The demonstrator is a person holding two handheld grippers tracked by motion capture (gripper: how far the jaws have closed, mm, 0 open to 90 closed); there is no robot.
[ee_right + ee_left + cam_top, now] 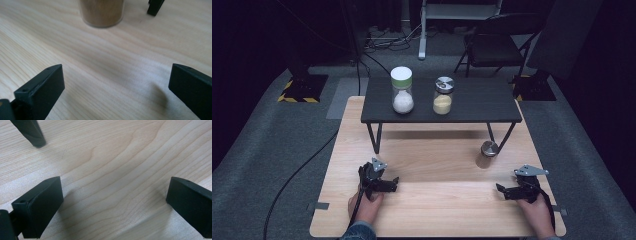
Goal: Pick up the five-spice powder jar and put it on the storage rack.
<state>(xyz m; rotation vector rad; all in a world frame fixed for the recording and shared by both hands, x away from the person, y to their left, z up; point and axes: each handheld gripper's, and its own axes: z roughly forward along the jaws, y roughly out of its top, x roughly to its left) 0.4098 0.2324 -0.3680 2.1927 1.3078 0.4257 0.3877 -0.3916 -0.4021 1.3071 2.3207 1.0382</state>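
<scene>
Two jars stand on a small black shelf (477, 107): a green-and-white-lidded jar of white powder (402, 91) and a steel-lidded jar of yellow powder (443, 95). A third jar with a steel lid and brown contents (486, 154) stands on the wooden table beside the shelf's right leg; its base (101, 12) lies straight ahead in the right gripper view. My left gripper (395, 184) rests low over the table at front left, open and empty (113, 200). My right gripper (500, 190) sits at front right, open and empty (116, 82), short of the brown jar.
The shelf's black legs (376, 138) stand on the light wooden table (437, 210); one foot (31, 132) is ahead of the left gripper, another (155, 7) beside the brown jar. Grey carpet, cables and a folding chair (494, 47) lie beyond the table.
</scene>
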